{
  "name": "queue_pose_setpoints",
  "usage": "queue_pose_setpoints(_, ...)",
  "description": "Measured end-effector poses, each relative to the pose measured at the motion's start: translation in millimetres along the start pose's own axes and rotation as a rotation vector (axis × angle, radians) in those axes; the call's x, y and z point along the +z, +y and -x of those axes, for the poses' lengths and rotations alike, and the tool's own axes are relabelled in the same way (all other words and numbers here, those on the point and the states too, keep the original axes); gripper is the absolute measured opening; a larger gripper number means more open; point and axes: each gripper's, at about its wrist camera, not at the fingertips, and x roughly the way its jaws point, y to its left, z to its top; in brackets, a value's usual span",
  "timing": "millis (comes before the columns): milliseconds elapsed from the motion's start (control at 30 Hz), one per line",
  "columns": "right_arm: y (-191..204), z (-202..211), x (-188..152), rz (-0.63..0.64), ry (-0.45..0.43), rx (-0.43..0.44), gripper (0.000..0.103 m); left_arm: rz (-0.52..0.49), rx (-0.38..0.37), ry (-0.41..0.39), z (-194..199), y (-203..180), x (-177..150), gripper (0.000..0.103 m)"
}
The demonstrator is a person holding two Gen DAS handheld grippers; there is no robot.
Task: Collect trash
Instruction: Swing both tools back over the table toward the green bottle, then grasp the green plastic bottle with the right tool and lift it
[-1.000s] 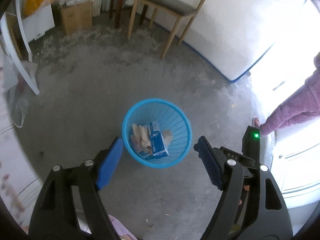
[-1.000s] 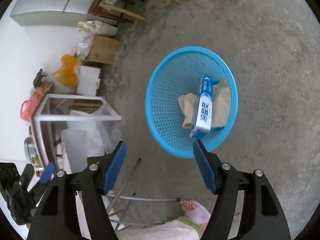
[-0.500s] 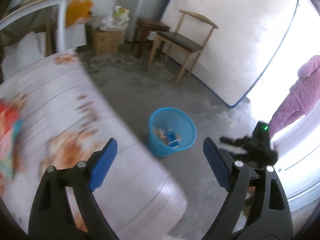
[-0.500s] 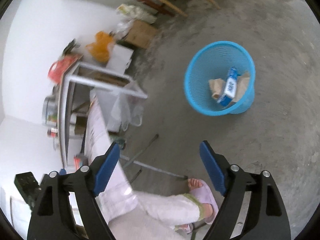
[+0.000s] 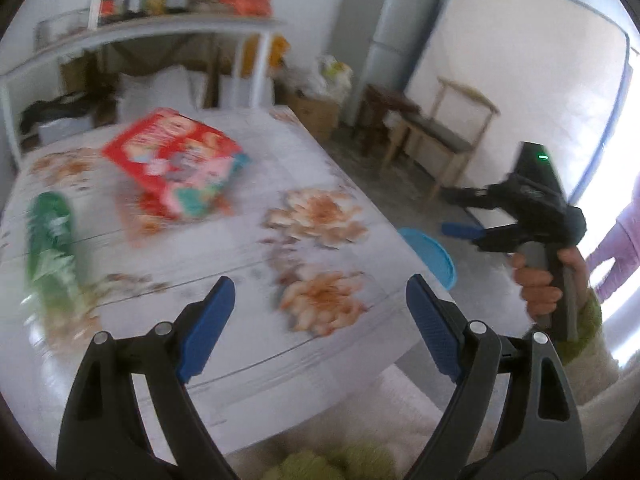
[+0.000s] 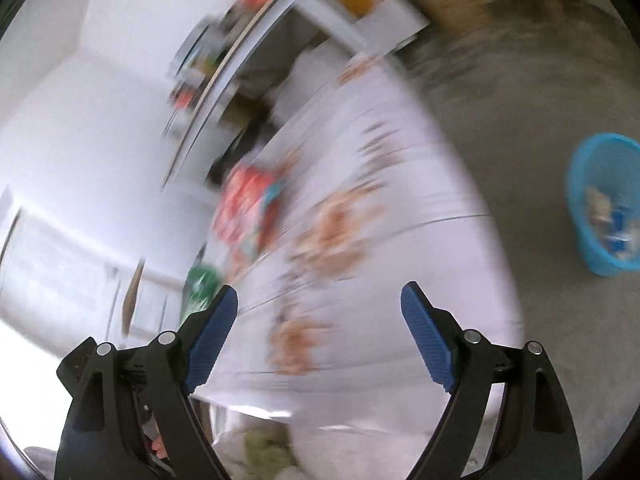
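A red snack box (image 5: 172,168) lies on the flowered white table (image 5: 248,240), with a green bottle (image 5: 50,240) at its left edge. My left gripper (image 5: 320,320) is open and empty above the table's near side. My right gripper (image 6: 318,334) is open and empty; it also shows in the left wrist view (image 5: 520,216), held off the table's right side. The blue trash basket (image 6: 604,204) stands on the floor with paper and a blue carton inside; only its rim (image 5: 432,252) shows past the table edge. The right wrist view is blurred; the red box (image 6: 248,208) and green bottle (image 6: 200,288) show there.
A white shelf rack (image 5: 160,28) with clutter stands behind the table. A wooden chair (image 5: 440,136), a dark stool (image 5: 384,108), a cardboard box (image 5: 316,112) and a grey fridge (image 5: 396,32) line the far wall. A person in pink (image 5: 620,240) stands at the right.
Both grippers have swung up and away from the basket toward the table. The box and bottle on the table have come into view. Both stay open and empty.
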Motion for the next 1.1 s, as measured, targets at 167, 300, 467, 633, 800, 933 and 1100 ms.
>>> queue_pose_setpoints(167, 75.2, -78.3, 0.6, 0.088, 0.172, 0.082, 0.081, 0.073, 0.093, -0.160, 58.4, 46.2, -11.4, 0.083)
queue_pose_setpoints(300, 137.5, -133.3, -4.6, 0.172, 0.271, 0.123, 0.081, 0.185, 0.199, -0.209, 84.7, 90.1, -22.0, 0.083)
queue_pose_setpoints(467, 179.7, -196.8, -14.0, 0.184, 0.387, 0.100, 0.087, 0.343, 0.268, -0.210, 85.6, 151.4, -40.3, 0.083)
queue_pose_setpoints(633, 194.8, -256.9, -19.2, 0.159, 0.493, 0.016, 0.087, 0.451, 0.211, -0.204, 65.8, 192.2, -49.9, 0.083)
queue_pose_setpoints(800, 204.4, -292.4, -25.6, 0.164, 0.551, -0.039, 0.087, 0.484, 0.114, -0.193, 49.0, 208.8, -52.6, 0.083)
queue_pose_setpoints(933, 219.9, -313.9, -32.7, 0.199, 0.596, -0.038, 0.087, 0.477, 0.067, -0.182, 41.1, 211.2, -53.9, 0.083)
queue_pose_setpoints(1100, 232.2, -334.8, -42.3, 0.247, 0.670, -0.051, 0.087, 0.480, 0.026, -0.178, 37.5, 213.5, -55.5, 0.081)
